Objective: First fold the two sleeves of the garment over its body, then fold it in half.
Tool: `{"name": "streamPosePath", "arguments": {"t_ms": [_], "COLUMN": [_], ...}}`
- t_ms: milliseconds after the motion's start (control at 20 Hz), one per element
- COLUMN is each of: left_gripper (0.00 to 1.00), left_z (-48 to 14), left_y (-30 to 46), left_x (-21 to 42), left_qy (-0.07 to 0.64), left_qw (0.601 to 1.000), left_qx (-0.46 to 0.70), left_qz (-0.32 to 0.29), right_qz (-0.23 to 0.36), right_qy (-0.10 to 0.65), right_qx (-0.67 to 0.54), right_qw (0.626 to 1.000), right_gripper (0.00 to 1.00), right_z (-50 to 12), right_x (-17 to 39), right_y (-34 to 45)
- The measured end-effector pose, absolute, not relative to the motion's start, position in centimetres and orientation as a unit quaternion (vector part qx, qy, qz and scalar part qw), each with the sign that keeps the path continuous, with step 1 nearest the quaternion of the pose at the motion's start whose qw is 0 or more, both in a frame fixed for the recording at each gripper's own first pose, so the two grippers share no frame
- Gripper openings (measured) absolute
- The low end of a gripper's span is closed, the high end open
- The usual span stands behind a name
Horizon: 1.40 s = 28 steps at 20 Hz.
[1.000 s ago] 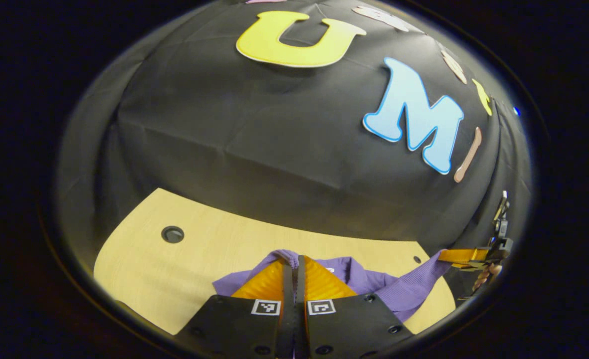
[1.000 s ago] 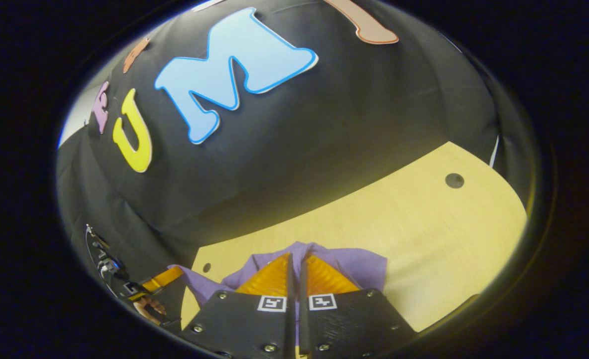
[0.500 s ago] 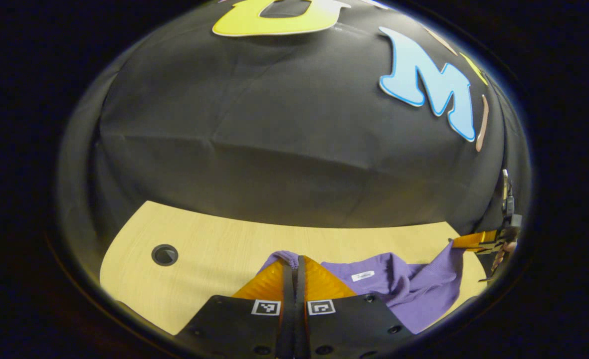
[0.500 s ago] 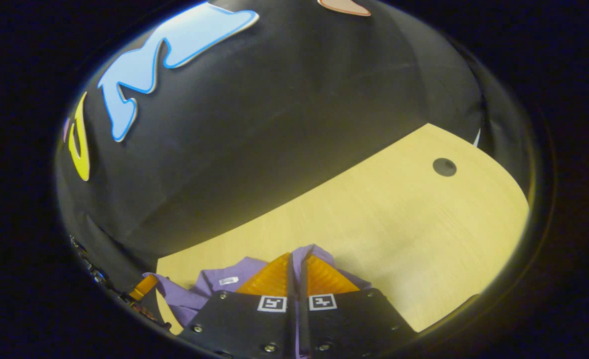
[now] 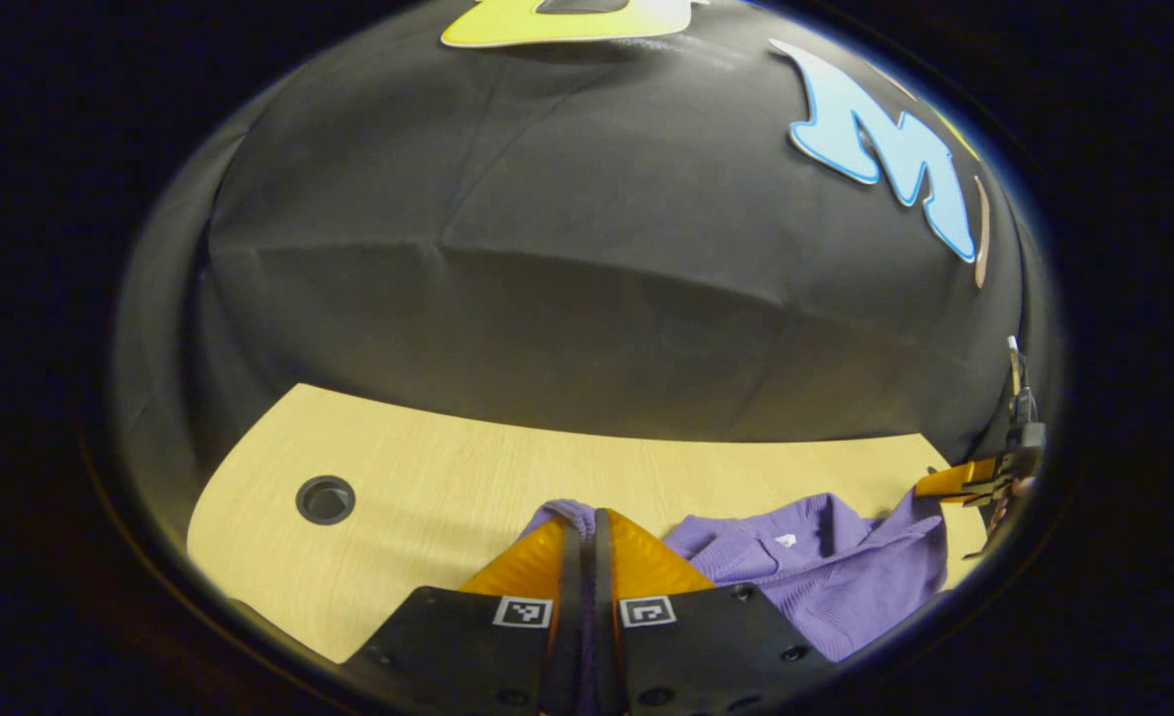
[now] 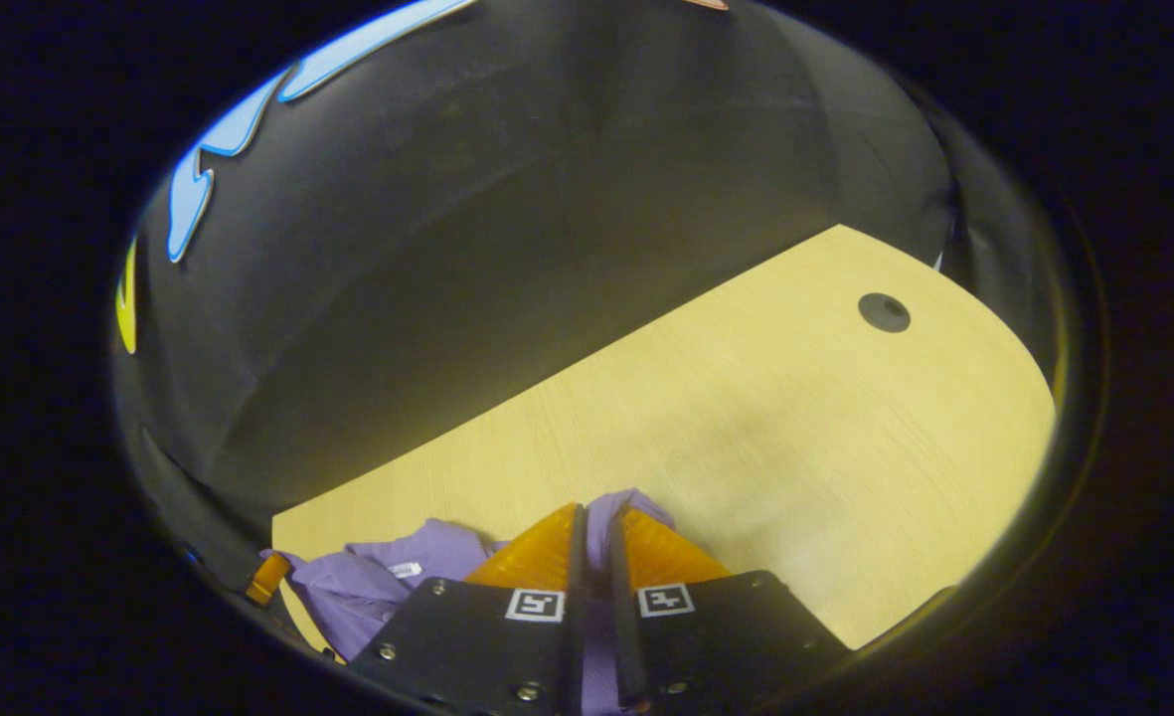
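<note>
Both grippers have dropped closer to the counter since a second ago, the purple garment now slumping onto the wood. Left gripper and right gripper each stay clamped on a pinch of fabric — likely two corners, held apart to spread it flat before the sleeves are folded.

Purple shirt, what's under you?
The purple shirt lies bunched on the wooden table, and both grippers, left and right, pinch its cloth. Whatever lies beneath its folds is hidden.
</note>
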<state>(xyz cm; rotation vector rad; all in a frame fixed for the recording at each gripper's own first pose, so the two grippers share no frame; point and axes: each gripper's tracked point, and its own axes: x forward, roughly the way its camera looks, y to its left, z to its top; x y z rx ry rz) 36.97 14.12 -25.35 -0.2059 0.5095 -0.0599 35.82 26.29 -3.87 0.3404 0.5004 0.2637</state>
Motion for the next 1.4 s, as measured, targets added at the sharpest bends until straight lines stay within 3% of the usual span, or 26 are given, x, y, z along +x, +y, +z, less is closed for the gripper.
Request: {"name": "streamPosePath", "arguments": {"t_ms": [50, 200, 250, 300, 400, 500, 550, 650, 700, 1000, 1400], "left_gripper": [0.16, 0.44, 0.53, 0.58, 0.75, 0.89, 0.87, 0.93, 0.9, 0.95, 0.92], "left_z": [-25.0, -22.6, -21.6, -20.9, -19.8, -18.4, -17.7, -16.2, -15.5, -10.0, -3.7], "left_y": [14.2, 14.5, 14.4, 14.2, 14.0, 14.2, 14.3, 14.5, 14.7, 14.8, 12.1], "left_x": [37.0, 37.2, 37.1, 37.0, 36.6, 36.1, 35.7, 35.0, 34.5, 30.3, 22.9], "left_qy": [0.247, 0.223, 0.213, 0.206, 0.2, 0.192, 0.187, 0.179, 0.175, 0.127, 0.073], "left_qw": [0.964, 0.971, 0.972, 0.973, 0.974, 0.976, 0.977, 0.978, 0.979, 0.986, 0.994], "left_qx": [-0.097, -0.088, -0.092, -0.096, -0.101, -0.102, -0.104, -0.106, -0.108, -0.098, -0.078], "left_qz": [-0.028, -0.024, -0.025, -0.026, -0.022, -0.012, -0.008, 0.004, 0.009, 0.03, 0.036], "right_qz": [0.13, 0.131, 0.131, 0.137, 0.142, 0.146, 0.148, 0.15, 0.151, 0.173, 0.187], "right_qy": [0.238, 0.212, 0.205, 0.199, 0.188, 0.172, 0.161, 0.137, 0.123, 0.057, -0.029], "right_qx": [0.167, 0.168, 0.167, 0.167, 0.157, 0.139, 0.129, 0.107, 0.095, 0.051, -0.003], "right_qw": [0.948, 0.954, 0.955, 0.956, 0.959, 0.964, 0.967, 0.973, 0.976, 0.982, 0.982], "right_gripper": [0.19, 0.39, 0.33, 0.42, 0.7, 0.79, 0.93, 0.94, 0.94, 0.95, 0.97], "right_z": [-3.4, -1.4, -0.6, 0.2, 1.2, 2.2, 2.9, 4.4, 5.1, 9.7, 13.8], "right_x": [35.9, 35.5, 35.0, 34.6, 33.4, 32.4, 32.1, 30.6, 30.1, 24.7, 16.2], "right_y": [26.4, 26.2, 26.1, 26.2, 26.1, 25.8, 25.6, 25.6, 25.2, 24.7, 21.1]}}
